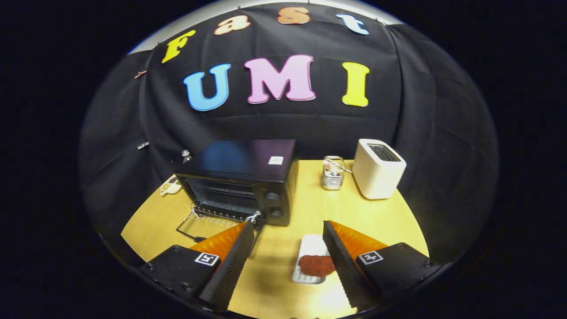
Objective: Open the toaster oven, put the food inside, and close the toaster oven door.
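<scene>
Toaster oven (241,181) sits left of centre on my yellow table (310,208), its door (208,228) dropped open. My gripper (288,237) hangs spread wide and empty, the food (316,265) on its white tray (310,246) at lower centre, against my right finger.

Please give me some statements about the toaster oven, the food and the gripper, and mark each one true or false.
1. The toaster oven door is open. True.
2. The meat patty lies inside the oven. False: it lies on a white tray on the table.
3. The hand-held gripper is shut on the patty. False: its fingers are wide apart, holding nothing.
4. A white toaster stands beyond the tray. True.
</scene>
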The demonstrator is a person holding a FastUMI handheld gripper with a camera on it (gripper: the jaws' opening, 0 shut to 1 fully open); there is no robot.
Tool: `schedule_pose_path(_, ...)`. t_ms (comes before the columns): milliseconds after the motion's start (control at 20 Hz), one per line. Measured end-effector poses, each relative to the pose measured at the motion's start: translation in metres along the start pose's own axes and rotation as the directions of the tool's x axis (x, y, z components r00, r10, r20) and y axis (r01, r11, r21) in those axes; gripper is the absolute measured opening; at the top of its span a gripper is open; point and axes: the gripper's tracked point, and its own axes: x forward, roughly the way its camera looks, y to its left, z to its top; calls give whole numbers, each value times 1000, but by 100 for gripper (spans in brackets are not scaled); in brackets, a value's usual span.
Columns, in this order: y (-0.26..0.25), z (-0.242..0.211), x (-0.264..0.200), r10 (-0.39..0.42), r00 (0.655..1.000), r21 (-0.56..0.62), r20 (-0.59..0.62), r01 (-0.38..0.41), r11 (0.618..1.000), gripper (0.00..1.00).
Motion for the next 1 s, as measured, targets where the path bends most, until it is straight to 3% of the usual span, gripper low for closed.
schedule_pose_path(250,-56,-25,5,3,997,76,-78,3,997,99)
schedule_pose_path(550,-86,-71,19,86,977,203,-196,-45,978,99)
schedule_pose_path(750,-94,-109,36,164,944,367,-285,-51,929,98)
schedule_pose_path(900,-87,-118,45,247,922,498,-297,-71,864,96)
schedule_pose_path(1000,-87,-121,50,273,913,552,-303,-66,831,81)
